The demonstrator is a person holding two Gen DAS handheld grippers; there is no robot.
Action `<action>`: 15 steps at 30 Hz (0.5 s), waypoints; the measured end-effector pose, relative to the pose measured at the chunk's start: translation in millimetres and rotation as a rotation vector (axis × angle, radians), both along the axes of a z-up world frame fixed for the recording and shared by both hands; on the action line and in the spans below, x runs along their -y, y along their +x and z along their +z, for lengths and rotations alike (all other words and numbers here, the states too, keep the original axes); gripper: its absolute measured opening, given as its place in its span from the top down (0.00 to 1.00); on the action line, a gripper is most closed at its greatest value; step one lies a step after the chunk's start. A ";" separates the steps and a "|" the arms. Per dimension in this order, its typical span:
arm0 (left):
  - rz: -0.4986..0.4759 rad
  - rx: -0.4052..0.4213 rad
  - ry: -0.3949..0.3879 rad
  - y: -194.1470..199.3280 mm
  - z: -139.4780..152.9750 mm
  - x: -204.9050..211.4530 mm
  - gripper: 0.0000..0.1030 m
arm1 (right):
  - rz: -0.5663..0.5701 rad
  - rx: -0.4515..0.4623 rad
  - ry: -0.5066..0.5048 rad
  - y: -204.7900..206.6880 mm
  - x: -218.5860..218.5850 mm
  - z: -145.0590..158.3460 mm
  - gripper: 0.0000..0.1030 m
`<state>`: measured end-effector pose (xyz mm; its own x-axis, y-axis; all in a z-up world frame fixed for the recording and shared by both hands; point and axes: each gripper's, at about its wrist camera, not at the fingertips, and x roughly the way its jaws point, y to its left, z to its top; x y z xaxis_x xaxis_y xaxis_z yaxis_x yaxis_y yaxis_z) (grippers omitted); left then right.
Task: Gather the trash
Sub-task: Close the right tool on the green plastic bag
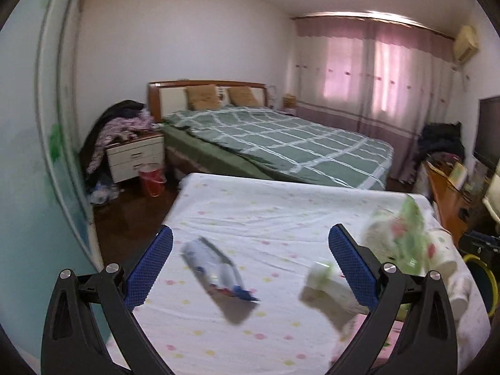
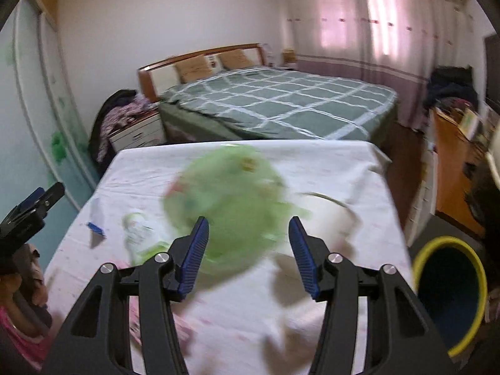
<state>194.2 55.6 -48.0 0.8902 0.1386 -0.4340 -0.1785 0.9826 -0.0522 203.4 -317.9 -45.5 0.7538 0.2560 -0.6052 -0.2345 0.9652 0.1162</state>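
My left gripper [image 1: 250, 250] hangs open over a table covered by a white dotted sheet [image 1: 250, 206]. A white wrapper with a blue end [image 1: 215, 275] lies on the sheet between its blue pads [image 1: 156, 262]. A white-and-green packet [image 1: 328, 293] lies by its right finger. In the right wrist view my right gripper [image 2: 248, 243] stands half open. A blurred green plastic bag [image 2: 225, 200] sits just ahead of it and partly between its fingers; the pads do not visibly press on it. The wrapper [image 2: 95, 218] and packet [image 2: 137, 234] show to its left.
A dark bin with a yellow rim [image 2: 450, 297] stands on the floor right of the table. Beyond the table are a green checked bed [image 1: 281, 143], a white nightstand [image 1: 136, 159] and a red basket [image 1: 151, 178]. A person's pink sleeve [image 2: 18, 322] is at lower left.
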 end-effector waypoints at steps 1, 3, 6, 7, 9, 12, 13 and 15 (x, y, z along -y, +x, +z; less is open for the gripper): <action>0.038 -0.001 0.008 0.0 -1.4 -6.8 0.05 | 0.021 0.000 -0.009 3.7 -13.3 0.6 0.50; 0.079 -0.015 -0.007 1.1 -3.5 -16.6 0.05 | 0.052 -0.003 -0.035 10.5 -37.3 0.0 0.47; 0.120 -0.052 -0.054 6.5 -11.5 -32.9 0.05 | 0.074 -0.009 -0.064 17.8 -61.0 -2.6 0.44; 0.131 -0.066 -0.064 8.6 -14.4 -37.0 0.05 | 0.078 -0.013 -0.078 20.9 -70.4 -4.6 0.42; 0.139 -0.078 -0.079 8.7 -19.7 -40.8 0.05 | 0.067 -0.008 -0.107 26.3 -81.1 -8.2 0.39; 0.134 -0.083 -0.093 8.1 -23.0 -42.8 0.05 | 0.031 -0.014 -0.167 37.5 -93.4 -16.3 0.38; 0.135 -0.081 -0.089 8.2 -22.9 -42.0 0.05 | 0.027 -0.024 -0.169 41.4 -95.4 -20.2 0.38; 0.135 -0.079 -0.077 7.7 -22.0 -37.1 0.05 | 0.007 -0.037 -0.195 46.8 -97.7 -27.3 0.38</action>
<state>201.8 92.7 -70.0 0.8282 0.2182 -0.5162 -0.3153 0.9429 -0.1073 250.1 -220.2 -72.8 0.7286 0.1360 -0.6713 -0.2399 0.9687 -0.0642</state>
